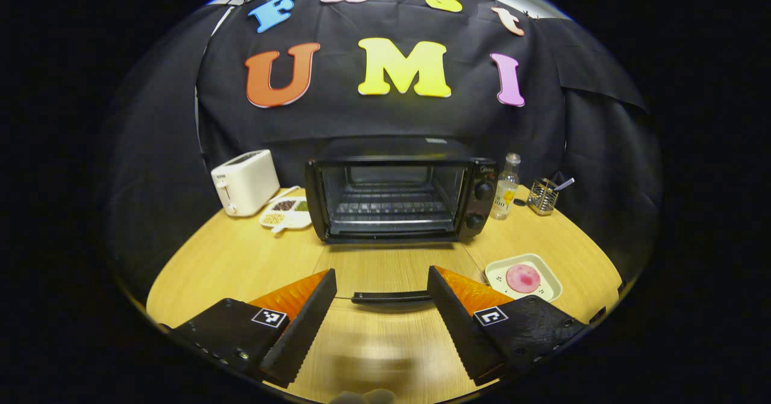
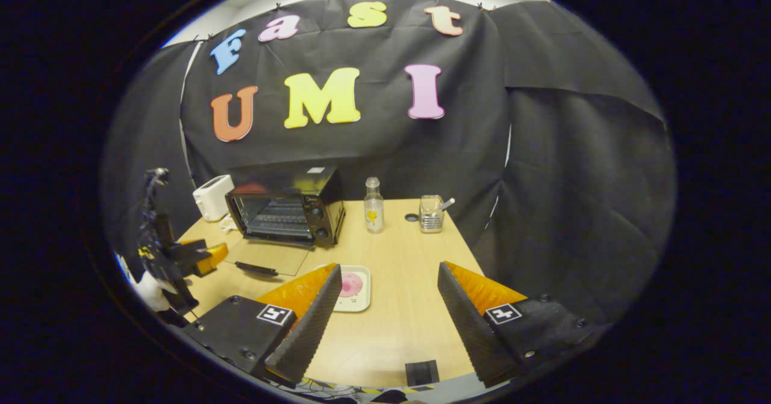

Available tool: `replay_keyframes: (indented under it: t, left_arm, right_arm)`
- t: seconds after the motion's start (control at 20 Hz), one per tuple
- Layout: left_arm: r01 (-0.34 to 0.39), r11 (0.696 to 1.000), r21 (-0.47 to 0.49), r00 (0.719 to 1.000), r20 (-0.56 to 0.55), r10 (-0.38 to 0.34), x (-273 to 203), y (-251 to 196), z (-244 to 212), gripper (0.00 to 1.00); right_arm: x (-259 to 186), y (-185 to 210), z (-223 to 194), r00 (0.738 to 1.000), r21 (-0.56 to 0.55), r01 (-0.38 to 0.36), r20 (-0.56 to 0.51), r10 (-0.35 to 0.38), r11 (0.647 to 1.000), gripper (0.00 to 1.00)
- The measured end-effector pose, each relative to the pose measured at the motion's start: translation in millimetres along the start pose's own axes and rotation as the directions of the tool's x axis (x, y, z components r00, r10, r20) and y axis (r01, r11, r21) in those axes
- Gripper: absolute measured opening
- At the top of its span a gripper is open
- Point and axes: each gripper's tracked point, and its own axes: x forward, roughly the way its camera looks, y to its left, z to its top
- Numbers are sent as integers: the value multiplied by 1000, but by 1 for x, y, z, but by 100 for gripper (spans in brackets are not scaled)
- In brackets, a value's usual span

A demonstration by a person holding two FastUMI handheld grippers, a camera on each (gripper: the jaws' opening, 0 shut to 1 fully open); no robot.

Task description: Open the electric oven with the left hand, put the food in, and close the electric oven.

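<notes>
Left gripper point(image 1: 382, 295) hangs spread wide, its fingers either side of the handle of the black electric oven's point(image 1: 397, 190) lowered glass door point(image 1: 385, 271), without gripping it. Right gripper point(image 2: 388, 298) is also spread wide and holds nothing, above the light wooden table point(image 2: 409, 259). Just right of the door sits a pale square plate point(image 1: 523, 277) carrying round pink food point(image 1: 523, 277).

I see a pale wood-grain table point(image 1: 241, 259), smooth with soft sheen. The oven point(image 1: 397, 190) looks glossy black with a wire metal rack. The bottle point(image 1: 506, 196) is clear glass; the toaster point(image 1: 244, 182) is smooth plastic.
</notes>
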Motion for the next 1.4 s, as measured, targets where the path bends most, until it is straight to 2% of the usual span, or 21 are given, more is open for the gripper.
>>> replay_keyframes:
  t: [0.15, 0.2, 0.4, 0.6, 0.65, 0.7, 0.75, 0.85, 0.9, 0.95, 1.0, 1.1, 1.15, 1.2, 1.25, 1.3, 1.35, 1.4]
  left_arm:
    - [-25, 999, 28, 997, 67, 23, -35, 4, 35, 97]
    - [-32, 999, 38, 996, 80, 29, -46, 2, 45, 96]
    - [-82, 996, 28, 989, 126, 78, -80, -5, 84, 96]
    - [-138, 990, 12, 977, 168, 134, -108, -15, 119, 96]
    - [-153, 988, 13, 973, 178, 148, -115, -18, 128, 96]
    - [-167, 986, 9, 969, 186, 163, -121, -22, 133, 96]
    - [-181, 983, 4, 966, 191, 177, -126, -24, 138, 97]
    - [-214, 977, -17, 957, 196, 213, -137, -25, 146, 96]
    - [-231, 973, -28, 953, 195, 232, -142, -24, 148, 96]
    - [-250, 968, -39, 949, 190, 253, -148, -24, 147, 96]
    - [-268, 962, -47, 944, 185, 272, -152, -22, 146, 96]
    - [-304, 951, -61, 936, 170, 310, -161, -19, 143, 96]
    - [-319, 945, -67, 931, 167, 326, -164, -20, 141, 96]
    - [-332, 941, -71, 926, 164, 339, -166, -19, 139, 96]
    - [-345, 936, -74, 923, 156, 353, -169, -19, 137, 96]
    - [-353, 932, -78, 920, 151, 361, -170, -18, 135, 96]
    - [-363, 928, -81, 916, 149, 371, -170, -18, 134, 96]
    - [-371, 925, -89, 913, 151, 380, -170, -17, 134, 96]
  right_arm:
    - [45, 7, -27, 993, 44, -70, -94, 74, 997, 96]
    - [62, 8, -37, 987, 61, -87, -130, 94, 994, 91]
    - [126, 15, -78, 946, 130, -157, -266, 187, 979, 82]
    - [178, 20, -108, 879, 212, -195, -395, 267, 958, 70]
    - [189, 22, -114, 861, 228, -205, -421, 286, 952, 61]
    - [199, 25, -121, 842, 240, -215, -445, 304, 947, 64]
    - [208, 27, -126, 824, 246, -221, -471, 316, 944, 63]
    - [221, 34, -132, 791, 266, -237, -505, 345, 934, 53]
    - [228, 38, -136, 778, 276, -239, -519, 354, 931, 56]
    - [234, 39, -139, 766, 279, -236, -536, 355, 931, 46]
    - [239, 41, -142, 753, 284, -237, -550, 361, 929, 42]
    - [244, 42, -146, 726, 303, -226, -582, 368, 926, 45]
    - [248, 43, -147, 718, 312, -219, -590, 369, 925, 35]
    - [251, 43, -147, 708, 314, -210, -605, 366, 926, 37]
    - [253, 42, -150, 695, 312, -195, -625, 356, 930, 33]
    - [252, 40, -151, 674, 320, -178, -649, 352, 930, 26]
    - [255, 42, -152, 662, 331, -166, -660, 354, 929, 14]
    - [254, 41, -152, 643, 346, -156, -676, 361, 925, 14]
